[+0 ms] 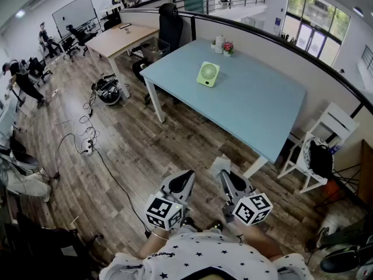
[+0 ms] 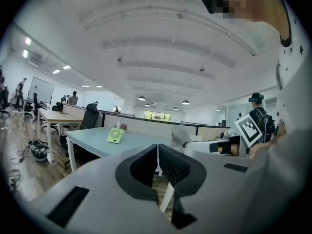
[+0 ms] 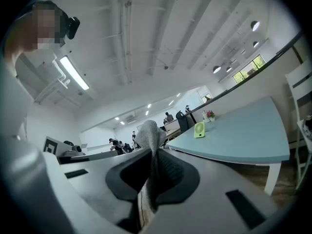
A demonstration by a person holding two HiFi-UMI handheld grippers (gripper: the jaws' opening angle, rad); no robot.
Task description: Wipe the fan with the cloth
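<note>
Fan [image 1: 208, 74] is standing on the table [image 1: 256, 109], well ahead. I am clenching the cloth [image 3: 148, 133] in my right tongs [image 3: 153, 155]; my left tongs [image 2: 158, 152] are clenched and empty. With nothing bracing it, wiping may topple the fan.

The cloth [image 3: 149, 136] shows only its top fold; the rest is pinched out of sight between the right gripper's [image 3: 153, 161] jaws. In the head view the fan [image 1: 208, 74], toward 12 o'clock on the table [image 1: 262, 115], is too small to make out its blades. The person [image 1: 198, 258] is cut off by the bottom edge at 6 o'clock
</note>
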